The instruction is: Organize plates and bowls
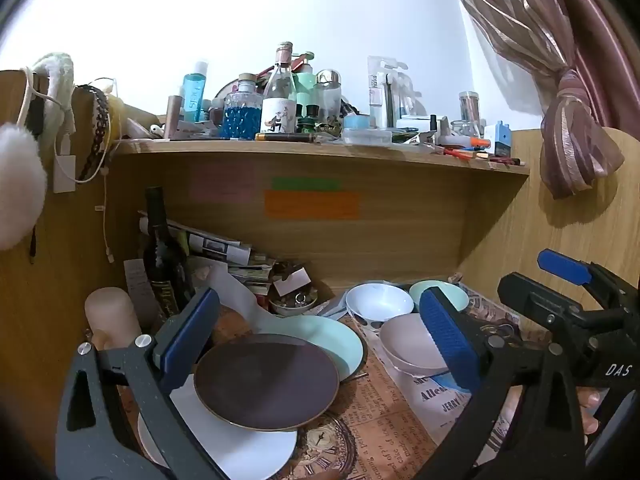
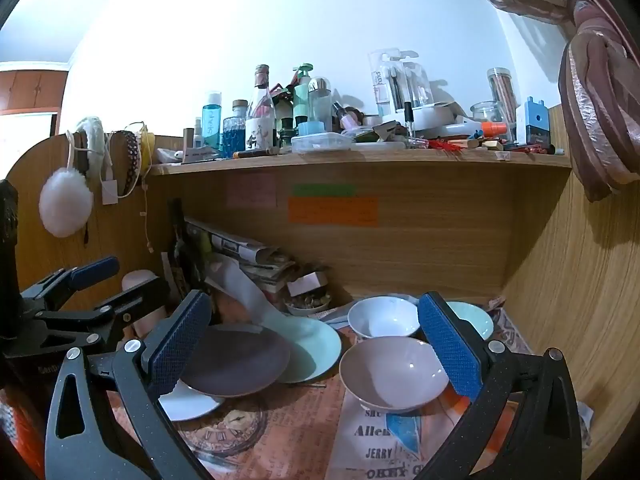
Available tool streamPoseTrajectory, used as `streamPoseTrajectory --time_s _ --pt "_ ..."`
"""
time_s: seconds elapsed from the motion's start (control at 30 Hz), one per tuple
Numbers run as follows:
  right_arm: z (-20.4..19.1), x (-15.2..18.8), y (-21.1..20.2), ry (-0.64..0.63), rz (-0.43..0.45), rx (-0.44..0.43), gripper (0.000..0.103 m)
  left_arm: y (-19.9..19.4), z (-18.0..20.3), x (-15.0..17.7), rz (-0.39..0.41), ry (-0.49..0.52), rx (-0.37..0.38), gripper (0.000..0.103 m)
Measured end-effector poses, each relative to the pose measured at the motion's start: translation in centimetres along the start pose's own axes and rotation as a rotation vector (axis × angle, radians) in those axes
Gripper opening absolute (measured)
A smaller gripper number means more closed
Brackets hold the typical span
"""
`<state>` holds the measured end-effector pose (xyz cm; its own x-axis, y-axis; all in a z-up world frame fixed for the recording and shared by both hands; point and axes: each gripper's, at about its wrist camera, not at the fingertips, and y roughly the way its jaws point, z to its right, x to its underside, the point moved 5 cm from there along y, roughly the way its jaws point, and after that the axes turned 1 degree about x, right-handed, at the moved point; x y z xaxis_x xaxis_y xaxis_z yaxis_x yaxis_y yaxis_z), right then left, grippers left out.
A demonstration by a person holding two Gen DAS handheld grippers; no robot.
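The dark brown plate (image 1: 266,382) lies on the newspaper-print table cover (image 1: 372,412) and serves here as the reference. It overlaps a white plate (image 1: 248,448), which projects from under its near edge. A pale green plate (image 1: 340,340) projects from under its far right edge. To the right of the dark brown plate, apart from it, stands a pinkish bowl (image 2: 394,372). Beyond that bowl stand a white bowl (image 2: 382,316) and, further right, a pale green bowl (image 2: 476,318), partly hidden by a gripper finger. Behind the dark brown plate, against the wooden back panel, a small dish of trinkets (image 1: 294,302) stands just in front of a pile of papers (image 1: 224,248). A dark wine bottle (image 1: 160,256) and a pale candle (image 1: 110,314) stand to the plate's far left.

The left gripper (image 1: 318,342) is positioned on the near side of the dark brown plate with its jaws wide apart and nothing between the blue pads; no contact with the plate is visible. The right gripper (image 2: 320,346) is positioned to the right, on the near side of the pinkish bowl, jaws likewise wide apart and empty.

Above the whole group, a wooden shelf (image 2: 360,162) carries bottles, jars and small items. A mauve curtain (image 1: 576,132) hangs at the far right.
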<state>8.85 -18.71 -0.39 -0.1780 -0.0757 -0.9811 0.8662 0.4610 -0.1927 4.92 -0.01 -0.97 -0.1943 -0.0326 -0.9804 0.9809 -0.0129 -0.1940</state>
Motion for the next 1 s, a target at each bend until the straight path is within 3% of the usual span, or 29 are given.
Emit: streamPoseTrajectory --time_s 1.0 --pt "0.77 0.21 0.92 0.042 -0.026 -0.012 0.103 0.48 0.33 0.14 0.002 -0.01 0.005 0.102"
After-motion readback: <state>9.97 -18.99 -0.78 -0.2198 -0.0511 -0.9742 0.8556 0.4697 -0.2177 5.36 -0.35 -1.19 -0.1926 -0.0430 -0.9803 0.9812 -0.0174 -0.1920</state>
